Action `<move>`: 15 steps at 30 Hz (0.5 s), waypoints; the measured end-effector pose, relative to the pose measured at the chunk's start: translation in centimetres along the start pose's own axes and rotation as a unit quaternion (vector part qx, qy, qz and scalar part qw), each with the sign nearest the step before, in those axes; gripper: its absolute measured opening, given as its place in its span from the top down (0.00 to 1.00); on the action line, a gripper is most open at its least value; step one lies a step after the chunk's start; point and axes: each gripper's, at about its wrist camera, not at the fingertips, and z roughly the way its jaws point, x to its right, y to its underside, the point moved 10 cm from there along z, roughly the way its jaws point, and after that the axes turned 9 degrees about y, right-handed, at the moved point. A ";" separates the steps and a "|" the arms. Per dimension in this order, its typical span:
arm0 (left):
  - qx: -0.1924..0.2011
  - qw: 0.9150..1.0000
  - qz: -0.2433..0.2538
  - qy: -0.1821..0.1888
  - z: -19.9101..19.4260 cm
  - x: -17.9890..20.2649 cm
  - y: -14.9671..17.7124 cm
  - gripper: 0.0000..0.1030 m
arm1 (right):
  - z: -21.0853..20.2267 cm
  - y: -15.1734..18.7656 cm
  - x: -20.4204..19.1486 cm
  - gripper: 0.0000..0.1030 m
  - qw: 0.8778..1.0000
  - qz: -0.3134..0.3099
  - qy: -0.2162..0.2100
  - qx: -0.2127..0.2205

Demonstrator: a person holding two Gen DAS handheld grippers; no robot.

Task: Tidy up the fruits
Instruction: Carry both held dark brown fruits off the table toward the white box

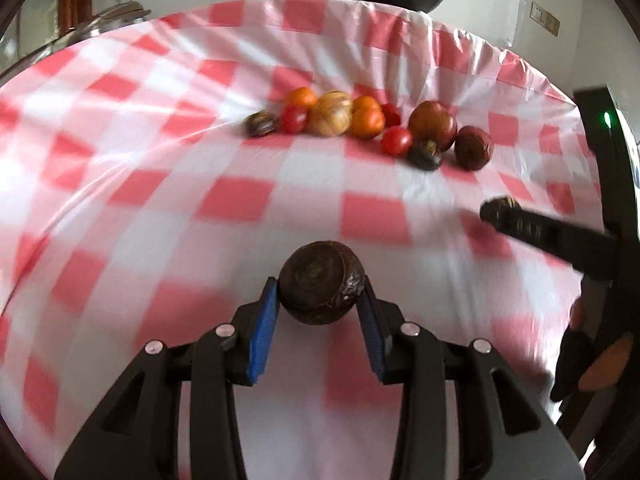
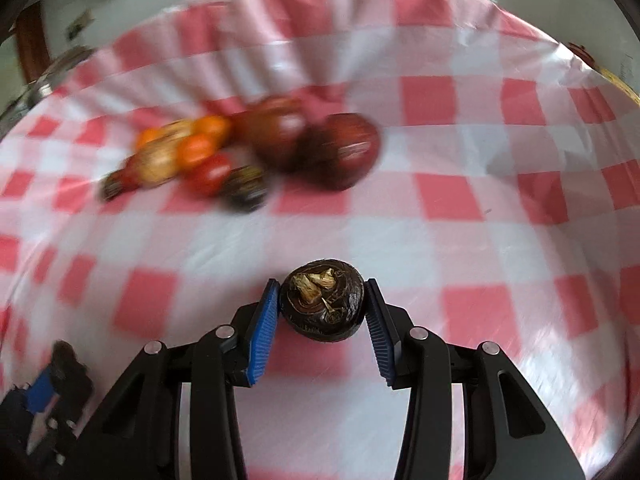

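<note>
Our left hand-held gripper squeezes a round dark fruit between its blue pads. Our right hand-held gripper squeezes another dark fruit with a dry stem. Both hang over the checked worktop. The fruits are round and bumpy, and the pads touch only their sides, so we think one could slip out, fall and roll away. It could also bump the fruit pile further back and scatter it. We see no words or labels anywhere.
</note>
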 end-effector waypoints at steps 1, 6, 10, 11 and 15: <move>0.001 1.000 -0.003 -0.004 -1.2 -0.3 0.6 0.62 | -1.1 0.6 -1.0 0.59 1.000 -0.008 -0.010 0.005; 0.017 0.999 -0.029 -0.031 -6.5 -3.7 3.8 0.62 | -5.0 2.2 -4.4 0.59 0.998 -0.041 -0.038 0.022; 0.031 0.996 -0.062 -0.047 -10.1 -6.9 6.2 0.62 | -7.6 4.2 -6.2 0.59 0.996 -0.065 -0.048 0.032; 0.035 0.996 -0.069 -0.052 -11.3 -7.9 7.0 0.62 | -8.3 4.8 -6.7 0.59 0.996 -0.070 -0.054 0.033; 0.046 0.992 -0.095 -0.066 -14.3 -10.7 9.6 0.62 | -10.9 6.8 -8.9 0.59 0.992 -0.100 -0.068 0.047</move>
